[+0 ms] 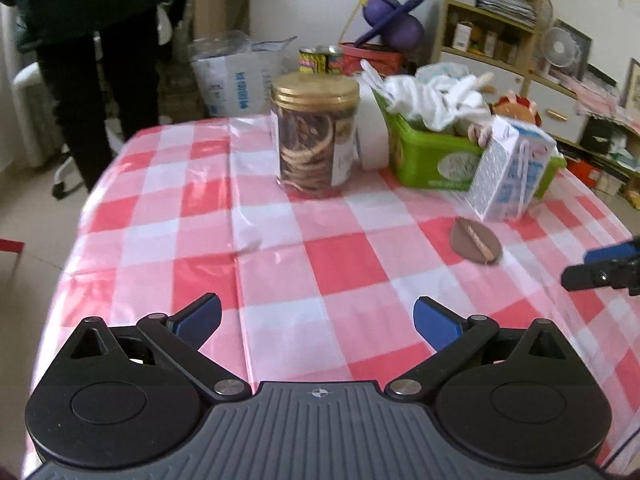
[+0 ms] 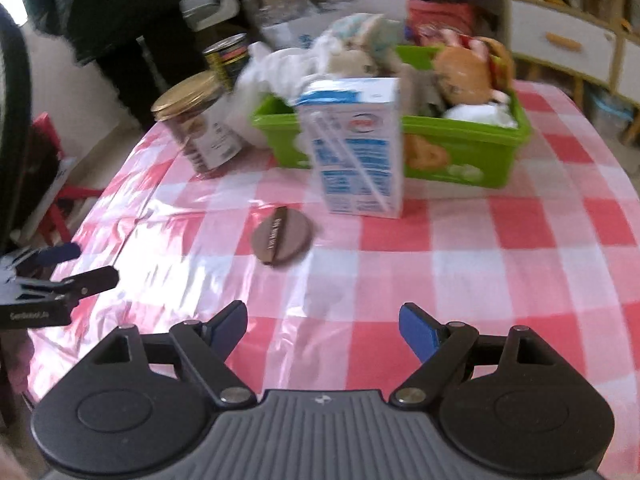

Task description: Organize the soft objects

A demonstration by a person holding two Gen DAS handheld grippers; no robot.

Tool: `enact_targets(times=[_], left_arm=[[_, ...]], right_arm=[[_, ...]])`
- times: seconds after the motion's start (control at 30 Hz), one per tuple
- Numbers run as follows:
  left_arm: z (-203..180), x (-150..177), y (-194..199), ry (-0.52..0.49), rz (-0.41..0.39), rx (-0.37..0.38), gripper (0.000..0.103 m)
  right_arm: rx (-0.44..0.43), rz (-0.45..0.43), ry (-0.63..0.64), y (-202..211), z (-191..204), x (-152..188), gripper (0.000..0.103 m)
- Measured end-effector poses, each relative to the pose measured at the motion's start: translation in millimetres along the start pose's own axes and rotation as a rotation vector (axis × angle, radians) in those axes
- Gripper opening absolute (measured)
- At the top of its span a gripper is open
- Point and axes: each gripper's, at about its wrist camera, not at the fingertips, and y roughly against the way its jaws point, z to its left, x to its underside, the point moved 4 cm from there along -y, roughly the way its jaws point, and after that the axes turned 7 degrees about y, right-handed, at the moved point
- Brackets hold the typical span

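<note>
A green basket (image 1: 432,160) (image 2: 460,148) stands at the far side of the checked table, heaped with soft things: white cloths (image 1: 432,96) (image 2: 280,64) and a burger plush (image 2: 472,68) (image 1: 514,108). My left gripper (image 1: 317,320) is open and empty over the near table; it also shows at the left edge of the right wrist view (image 2: 96,264). My right gripper (image 2: 322,332) is open and empty; its fingers (image 1: 592,276) show at the right edge of the left wrist view.
A milk carton (image 1: 508,172) (image 2: 356,148) stands in front of the basket. A gold-lidded jar (image 1: 316,132) (image 2: 200,124) stands to the left. A brown disc (image 1: 476,240) (image 2: 282,236) lies mid-table. A person in dark clothes (image 1: 92,40) stands behind; shelves (image 1: 500,20) are at right.
</note>
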Motion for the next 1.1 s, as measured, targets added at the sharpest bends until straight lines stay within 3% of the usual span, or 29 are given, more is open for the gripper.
enact_targets(times=[0.27, 0.5, 0.7, 0.8, 0.87, 0.97, 1.1], left_arm=[[-2, 12, -17, -0.036, 0.002, 0.048, 0.098], [-24, 18, -40, -0.134, 0.018, 0.062, 0.098], [-31, 12, -49, -0.121, 0.004, 0.075, 0.096], [-35, -1, -52, -0.115, -0.022, 0.059, 0.091], [-37, -15, -53, -0.096, -0.058, 0.059, 0.081], [-35, -39, -56, -0.014, -0.109, 0.084, 0.067], [-36, -65, -65, 0.121, -0.142, 0.142, 0.058]], right_arm=[[-0.034, -0.055, 0.068, -30, 9, 7, 0.058], [-0.013, -0.129, 0.154, -48, 25, 0, 0.058], [0.033, -0.164, 0.249, -61, 38, -5, 0.054], [0.050, -0.179, 0.267, -66, 42, -8, 0.047], [0.060, -0.192, 0.261, -68, 41, -11, 0.040], [0.068, -0.207, 0.261, -70, 40, -14, 0.031], [0.068, -0.222, 0.276, -72, 40, -17, 0.025]])
